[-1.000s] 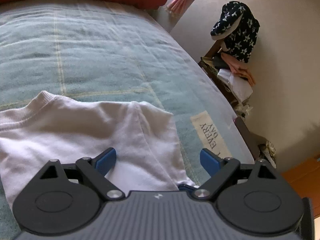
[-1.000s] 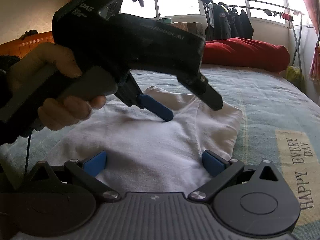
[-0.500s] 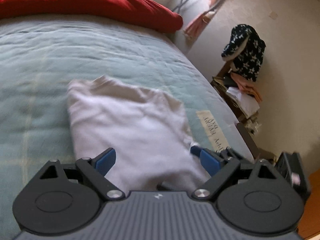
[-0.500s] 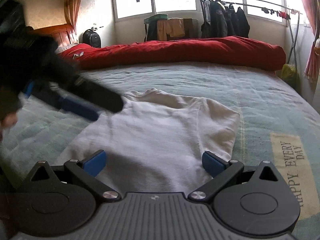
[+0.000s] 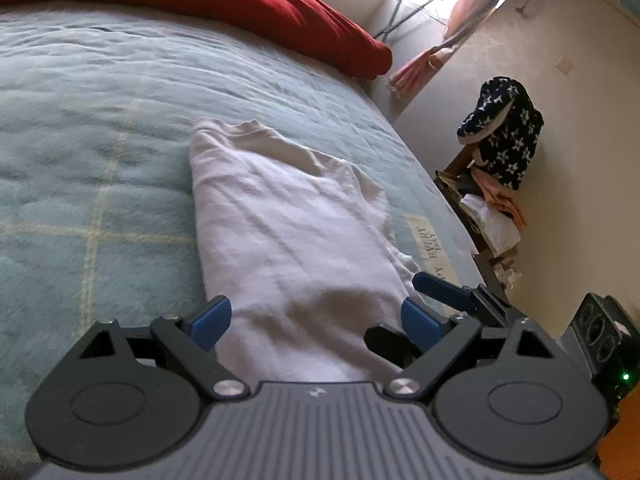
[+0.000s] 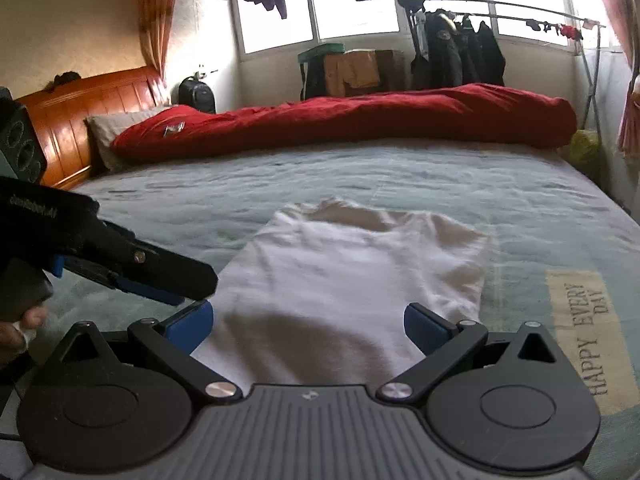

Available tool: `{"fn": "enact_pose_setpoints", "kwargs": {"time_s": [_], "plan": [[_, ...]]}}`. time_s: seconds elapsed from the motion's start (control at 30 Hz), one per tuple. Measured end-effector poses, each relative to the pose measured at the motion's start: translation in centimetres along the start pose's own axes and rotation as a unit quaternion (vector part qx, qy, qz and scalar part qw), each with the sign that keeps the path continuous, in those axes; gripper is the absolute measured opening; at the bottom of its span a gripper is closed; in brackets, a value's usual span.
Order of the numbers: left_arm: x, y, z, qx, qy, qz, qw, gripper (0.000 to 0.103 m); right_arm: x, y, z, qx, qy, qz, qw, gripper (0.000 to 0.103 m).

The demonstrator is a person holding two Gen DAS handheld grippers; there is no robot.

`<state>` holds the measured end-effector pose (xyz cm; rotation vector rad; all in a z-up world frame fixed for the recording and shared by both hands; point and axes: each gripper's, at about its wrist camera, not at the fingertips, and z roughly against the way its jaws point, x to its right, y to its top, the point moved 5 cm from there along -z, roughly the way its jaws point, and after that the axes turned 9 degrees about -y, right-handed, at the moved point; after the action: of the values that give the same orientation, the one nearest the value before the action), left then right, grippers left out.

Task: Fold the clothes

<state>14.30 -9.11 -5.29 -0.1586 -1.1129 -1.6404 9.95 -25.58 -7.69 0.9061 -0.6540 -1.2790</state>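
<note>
- The white T-shirt (image 6: 344, 276) lies flat on the bed's pale green blanket (image 6: 400, 176), its left side already folded in so that edge runs straight, neckline pointing away towards twelve o'clock.
- One short sleeve (image 6: 460, 264) is spread out at about two o'clock from the shirt's middle, near the printed patch reading "HAPPY EVERY DAY" (image 6: 584, 332).
- The left gripper (image 5: 316, 320) hangs over the near hem of the shirt with its blue pads spread wide; cloth shows between them, but neither pad presses on it.
- The right gripper (image 6: 308, 324) is spread just as wide over the same hem, nothing pinched, with a shadow falling on the fabric under it.
- From the right wrist view, the left tool comes in from nine o'clock, a hand (image 6: 16, 332) wrapped round its grip at the edge of sight.
- From the left wrist view, the right tool's blue fingertip (image 5: 436, 286) pokes in at four o'clock, just off the shirt's right edge.
- A rolled red duvet (image 6: 360, 120) lies along the far side of the bed at twelve o'clock, with a wooden headboard (image 6: 80, 120) at ten.
- Dark clothes hang on a drying rack (image 6: 460, 48) by the window beyond.
- Over by the wall, at two o'clock in the left view, a star-patterned dark garment (image 5: 504, 136) is draped on a heap of things.
</note>
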Motion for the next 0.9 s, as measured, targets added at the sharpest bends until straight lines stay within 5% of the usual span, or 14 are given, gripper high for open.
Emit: {"fn": "enact_pose_setpoints", "kwargs": {"time_s": [0.17, 0.43, 0.53, 0.63, 0.9], "plan": [[-0.5, -0.2, 1.7, 0.014, 0.015, 0.000, 0.9998, 0.092, 0.8, -2.5, -0.6, -0.051, -0.007, -0.020, 0.998, 0.103], [-1.0, 0.5, 4.2, 0.048, 0.045, -0.002, 0.9978, 0.092, -1.3, 0.9, 0.2, -0.002, 0.021, -0.005, 1.000, 0.103], [-1.5, 0.4, 5.0, 0.054, 0.065, -0.002, 0.9964, 0.092, -2.8, 1.7, -1.3, 0.001, 0.041, 0.021, 0.999, 0.103], [-2.2, 0.3, 5.7, 0.057, 0.083, 0.003, 0.9949, 0.092, -3.1, 0.3, -3.8, -0.047, 0.049, 0.006, 0.998, 0.103], [-3.3, 0.5, 6.2, 0.065, 0.092, 0.009, 0.9936, 0.092, -4.0, 1.6, -2.7, -0.021, 0.065, 0.003, 0.998, 0.103]]}}
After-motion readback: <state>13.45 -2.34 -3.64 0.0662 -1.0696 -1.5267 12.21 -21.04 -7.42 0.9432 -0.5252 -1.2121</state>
